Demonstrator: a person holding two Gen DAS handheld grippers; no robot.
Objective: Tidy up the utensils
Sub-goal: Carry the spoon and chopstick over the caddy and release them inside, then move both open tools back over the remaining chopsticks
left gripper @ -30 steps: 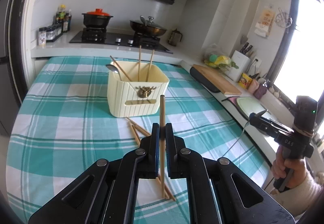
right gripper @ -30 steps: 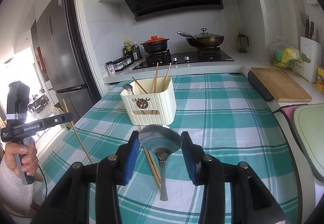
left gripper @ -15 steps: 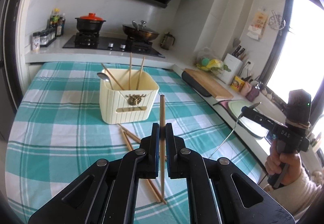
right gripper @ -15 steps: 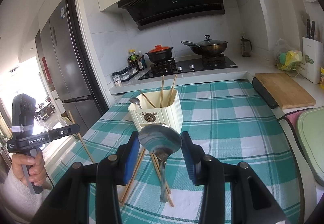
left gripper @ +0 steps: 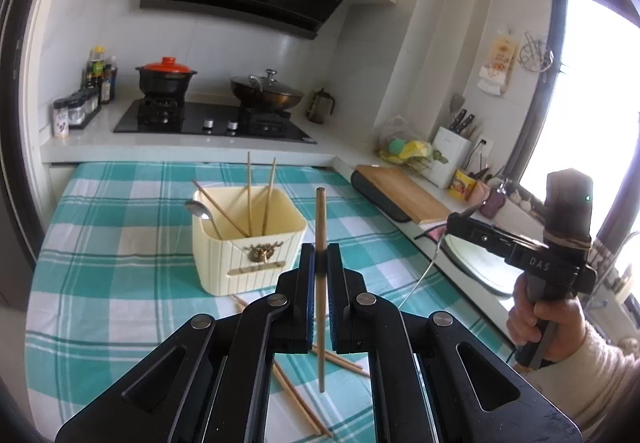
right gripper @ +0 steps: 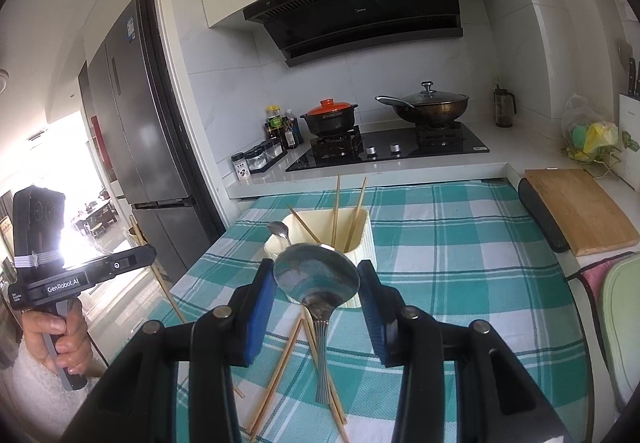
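Holder [left gripper: 248,259] on table [left gripper: 100,283], centre; three chopsticks [left gripper: 249,195] and small spoon [left gripper: 200,210] inside. Loose chopsticks [left gripper: 296,399] on cloth before holder. Left gripper [left gripper: 320,275] above them, pinching one chopstick [left gripper: 320,227] upright. Right gripper [right gripper: 316,283] clasps spoon [right gripper: 316,275], bowl up. Stove [left gripper: 208,123] on counter behind table; cutting board [left gripper: 400,193] right of table.

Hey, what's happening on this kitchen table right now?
A person is tidying utensils with a handheld claw in each hand. The left claw is shut on one chopstick, and the right claw grips a metal spoon by its bowl. The cream holder already has three chopsticks and a spoon; more chopsticks lie on the checked cloth.
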